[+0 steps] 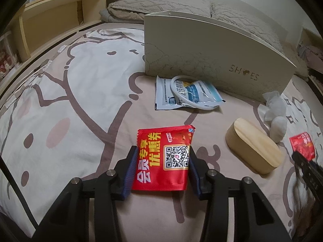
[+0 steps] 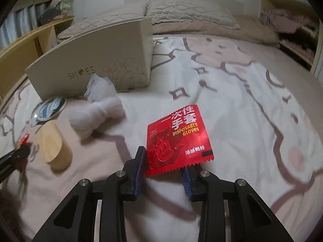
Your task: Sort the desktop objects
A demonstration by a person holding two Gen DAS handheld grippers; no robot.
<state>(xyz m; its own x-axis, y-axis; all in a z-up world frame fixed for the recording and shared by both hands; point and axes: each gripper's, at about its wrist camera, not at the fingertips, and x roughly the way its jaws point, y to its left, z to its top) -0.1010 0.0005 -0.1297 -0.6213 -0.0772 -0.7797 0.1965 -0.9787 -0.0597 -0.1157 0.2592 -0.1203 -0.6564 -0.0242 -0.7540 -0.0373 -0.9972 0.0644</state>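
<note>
My left gripper is open, its blue pads on either side of a red packet with a QR code lying on the bedsheet. My right gripper is open around the near edge of a red "Disposable Gloves" packet; that packet also shows at the right edge of the left wrist view. A cream shoe box stands behind, also seen in the right wrist view.
A white-blue pouch with a white ring on it lies before the box. An oval wooden box and crumpled white tissues lie to the right. Pillows and a wooden shelf stand behind.
</note>
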